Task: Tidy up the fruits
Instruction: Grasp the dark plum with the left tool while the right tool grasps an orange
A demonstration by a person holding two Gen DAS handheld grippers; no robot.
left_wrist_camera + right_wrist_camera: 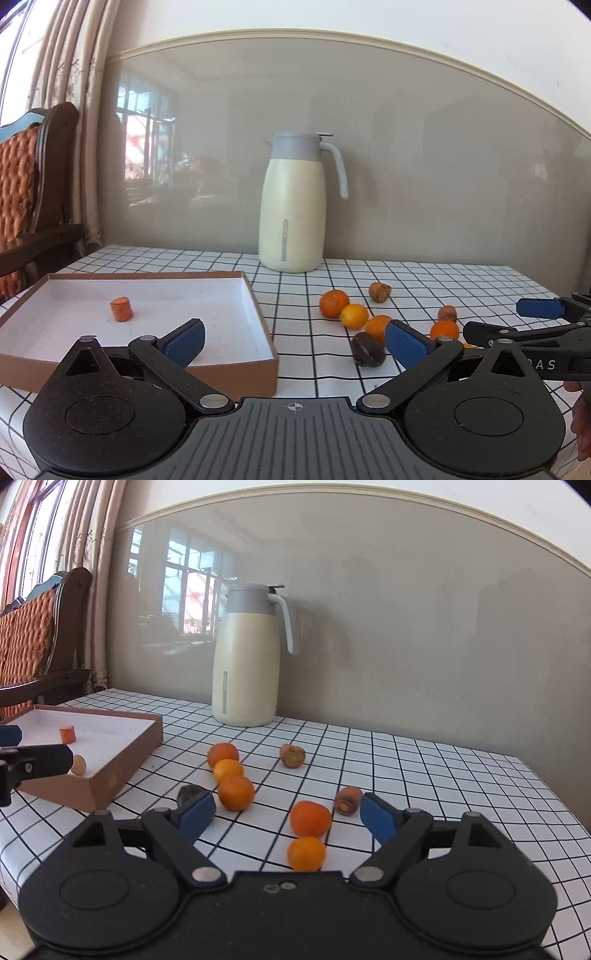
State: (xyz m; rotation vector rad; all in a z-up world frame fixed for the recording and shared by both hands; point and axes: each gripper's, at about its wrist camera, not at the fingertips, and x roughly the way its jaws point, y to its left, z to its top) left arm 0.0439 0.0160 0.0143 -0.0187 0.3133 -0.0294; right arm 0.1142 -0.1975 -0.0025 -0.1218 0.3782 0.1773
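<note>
Both sets of jaws stand released with nothing between them. The left gripper [295,341] hangs over the box's [266,325] near corner; the right gripper [288,814] is over two oranges [310,818] on the checked surface [443,775]. Three more oranges [234,792] lie in a row nearby. A carrot piece [121,309] sits in the box. A jug [247,664] stands behind.

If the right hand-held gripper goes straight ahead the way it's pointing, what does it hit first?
Most likely the nearest orange, which lies on the checked tablecloth between the open jaws of the right hand-held gripper. A second orange sits just behind it. Depth is hard to judge through the fisheye lens.
</note>
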